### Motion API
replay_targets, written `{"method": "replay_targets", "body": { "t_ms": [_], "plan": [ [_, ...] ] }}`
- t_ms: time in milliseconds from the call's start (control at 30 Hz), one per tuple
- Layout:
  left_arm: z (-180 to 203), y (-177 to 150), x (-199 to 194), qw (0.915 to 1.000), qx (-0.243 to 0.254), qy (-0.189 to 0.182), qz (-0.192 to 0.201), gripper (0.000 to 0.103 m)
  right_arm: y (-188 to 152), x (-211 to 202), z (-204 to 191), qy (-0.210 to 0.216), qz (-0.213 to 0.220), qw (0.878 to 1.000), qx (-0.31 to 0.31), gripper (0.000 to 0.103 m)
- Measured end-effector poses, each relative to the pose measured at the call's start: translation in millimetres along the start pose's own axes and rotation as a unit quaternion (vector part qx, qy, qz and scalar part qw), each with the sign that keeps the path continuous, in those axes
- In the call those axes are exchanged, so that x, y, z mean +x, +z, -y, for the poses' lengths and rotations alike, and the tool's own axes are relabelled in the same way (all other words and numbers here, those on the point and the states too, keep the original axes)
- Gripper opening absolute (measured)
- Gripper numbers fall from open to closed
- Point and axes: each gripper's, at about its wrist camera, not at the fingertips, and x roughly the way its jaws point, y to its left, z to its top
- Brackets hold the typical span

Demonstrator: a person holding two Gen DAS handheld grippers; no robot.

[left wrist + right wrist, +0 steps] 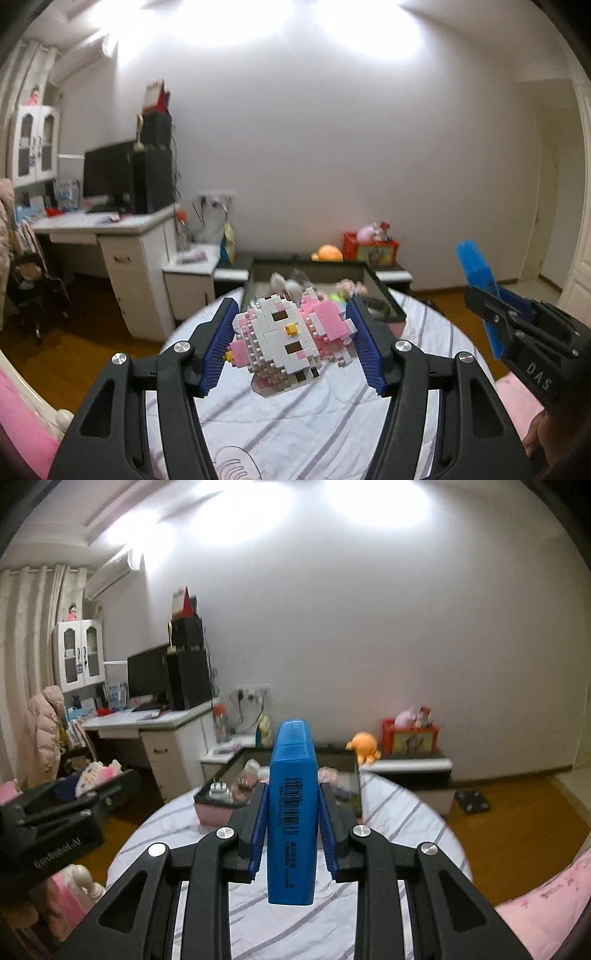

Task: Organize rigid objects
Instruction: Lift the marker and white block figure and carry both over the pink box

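**Two grippers, each carrying one item over the bed**

Two loads hang in the air above a bed (391, 823) covered in a pale quilt with grey stripes. At the far end of that quilt sits a dark open-topped box (357, 775), its inside crowded with small items; a white plug (220, 789) lies at its left corner in the right wrist view. Behind the box, a low white bench carries a red crate (410, 734) and an orange plush toy (364, 746).

The left gripper (293, 334) clamps a pink-and-white brick figure (291, 334), a cat-like face built from small blocks, tilted onto its side. Both blue pads (218, 343) press against its flanks, and the figure floats clear of the quilt, in line with the box's near edge.

The right gripper (291, 825) squeezes a blue rectangular case (291, 812) upright between its pads (257, 830). A barcode runs down the face turned to the camera, and the case's top reaches up past the box's far wall. From the left wrist view, the same case (476, 280) juts up from the right gripper (495, 314) near the right edge.
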Motion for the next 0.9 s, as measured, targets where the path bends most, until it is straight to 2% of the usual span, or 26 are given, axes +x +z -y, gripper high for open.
{"method": "replay_targets", "body": {
  "t_ms": [133, 300, 400, 900],
  "plan": [
    [0.1, 6.7, -23.2, 0.9992, 0.004, 0.015, 0.038, 0.062, 6.1, -15.8, -5.8, -0.016, 0.028, 0.999, -0.005, 0.027],
    [1.7, 9.9, -37.6, 0.9980, 0.014, 0.025, 0.057, 0.062, 11.6, -23.4, -12.9, -0.019, 0.042, 0.999, -0.012, 0.027],
    [6.2, 10.9, -42.2, 0.9962, 0.030, 0.045, 0.068, 0.062, 12.5, -25.3, -17.9, -0.020, 0.046, 0.999, -0.020, 0.027],
    [10.9, 18.8, -25.1, 0.9959, 0.036, 0.045, 0.069, 0.062, 13.8, -14.8, -13.6, -0.028, 0.034, 0.999, -0.021, 0.027]
  ]
}}
